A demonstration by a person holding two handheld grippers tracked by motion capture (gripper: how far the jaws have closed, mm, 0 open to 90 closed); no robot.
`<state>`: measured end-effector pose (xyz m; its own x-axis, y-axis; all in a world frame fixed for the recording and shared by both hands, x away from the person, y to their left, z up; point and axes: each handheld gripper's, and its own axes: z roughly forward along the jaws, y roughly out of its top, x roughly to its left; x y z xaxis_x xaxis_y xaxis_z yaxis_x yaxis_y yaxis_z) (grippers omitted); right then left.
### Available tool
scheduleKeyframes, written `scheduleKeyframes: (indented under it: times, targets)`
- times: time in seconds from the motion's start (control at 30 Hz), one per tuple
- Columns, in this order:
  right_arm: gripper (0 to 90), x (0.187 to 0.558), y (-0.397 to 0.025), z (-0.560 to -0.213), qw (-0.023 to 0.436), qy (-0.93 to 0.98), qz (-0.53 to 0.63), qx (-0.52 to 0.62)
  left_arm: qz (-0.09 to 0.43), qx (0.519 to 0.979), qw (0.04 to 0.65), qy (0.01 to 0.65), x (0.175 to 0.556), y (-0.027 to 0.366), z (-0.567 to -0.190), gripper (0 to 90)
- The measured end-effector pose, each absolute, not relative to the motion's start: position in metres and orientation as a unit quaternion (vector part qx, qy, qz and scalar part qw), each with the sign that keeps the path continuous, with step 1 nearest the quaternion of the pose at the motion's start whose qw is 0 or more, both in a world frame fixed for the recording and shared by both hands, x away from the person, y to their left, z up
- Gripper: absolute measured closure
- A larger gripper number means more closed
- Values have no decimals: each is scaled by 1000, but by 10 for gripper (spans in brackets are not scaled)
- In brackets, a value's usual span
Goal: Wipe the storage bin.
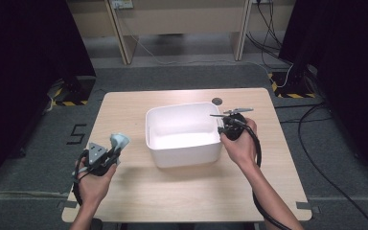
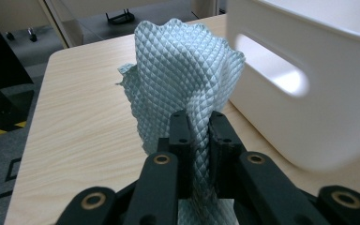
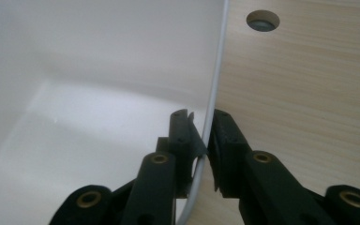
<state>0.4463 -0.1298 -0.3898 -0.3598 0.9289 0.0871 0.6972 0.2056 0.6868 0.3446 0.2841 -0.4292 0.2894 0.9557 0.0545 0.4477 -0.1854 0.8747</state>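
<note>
A white plastic tub (image 1: 184, 152) stands in the middle of the wooden table (image 1: 139, 191). My right gripper (image 1: 223, 128) is shut on the tub's right rim (image 3: 214, 84), one jaw inside the wall and one outside, as the right gripper view shows (image 3: 201, 129). My left gripper (image 1: 112, 152) is off the tub's left side, shut on a pale blue quilted cloth (image 1: 119, 141). In the left gripper view the cloth (image 2: 180, 75) stands up bunched between the jaws (image 2: 199, 129), just beside the tub's handle cutout (image 2: 274, 70).
A round cable hole (image 1: 217, 101) sits in the table behind the tub. Cables trail on the floor at the back right. Dark curtains flank both sides, and wooden furniture legs stand beyond the table.
</note>
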Motion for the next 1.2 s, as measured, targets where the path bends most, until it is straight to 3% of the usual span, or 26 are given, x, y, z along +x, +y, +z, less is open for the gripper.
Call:
scheduleKeyframes:
  times: [0.1, 0.23, 0.33, 0.5, 0.73, 1.2]
  targets:
    - [869, 446, -136, -389, 180, 765, 323, 527, 318, 704, 396, 496, 353, 277, -428, 819]
    - [761, 441, -140, -386, 185, 765, 333, 519, 314, 710, 399, 487, 372, 265, -427, 819]
    - [735, 426, -142, -373, 199, 765, 352, 502, 312, 713, 401, 484, 386, 260, -427, 819]
    - [805, 410, -164, -359, 198, 750, 369, 513, 305, 714, 408, 481, 398, 257, -427, 820]
    - [896, 394, -179, -378, 160, 764, 340, 524, 297, 724, 413, 465, 403, 252, -428, 820]
    - [900, 387, -153, -393, 124, 776, 341, 516, 287, 747, 421, 427, 398, 243, -428, 820]
